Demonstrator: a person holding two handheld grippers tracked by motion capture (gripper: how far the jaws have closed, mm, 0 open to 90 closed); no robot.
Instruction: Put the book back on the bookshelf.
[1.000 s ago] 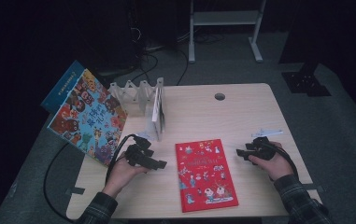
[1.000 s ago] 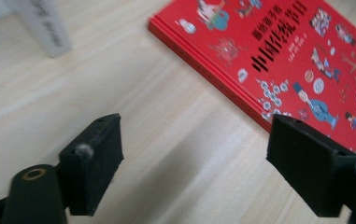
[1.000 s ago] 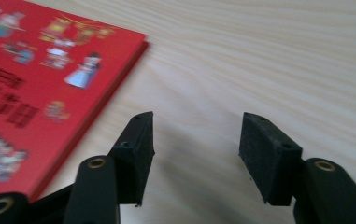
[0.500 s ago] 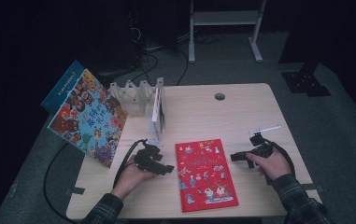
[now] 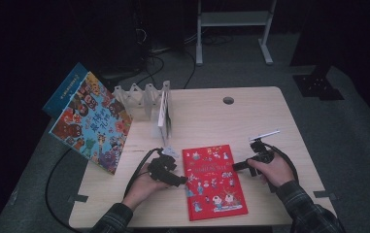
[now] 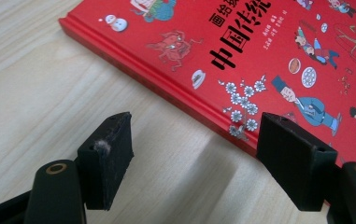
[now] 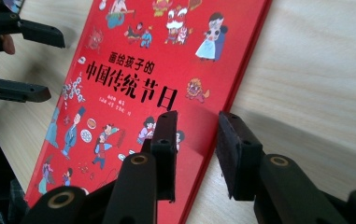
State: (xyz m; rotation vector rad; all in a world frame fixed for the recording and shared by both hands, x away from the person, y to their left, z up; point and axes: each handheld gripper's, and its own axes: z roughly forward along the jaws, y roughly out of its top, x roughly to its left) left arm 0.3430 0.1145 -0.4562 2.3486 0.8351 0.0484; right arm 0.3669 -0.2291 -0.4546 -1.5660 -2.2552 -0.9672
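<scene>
A red picture book with cartoon figures and black characters lies flat at the table's front centre. My left gripper is low at its left edge. In the left gripper view the left gripper is open, its jaws a little narrower than a second ago. The book's spine edge runs just ahead, and one jaw overlaps it. My right gripper is at the book's right edge. In the right gripper view the right gripper has just been closing. A narrow gap remains, with the book's edge under it and nothing pinched.
A large colourful book leans at the table's left side with a blue one behind it. A white rack at the back left holds one upright book. A cable hole sits at the back centre. Black cables hang off the left front.
The left hand slid right and down to the book's left edge. The right hand moved left to the book's right edge, and its jaws narrowed.
</scene>
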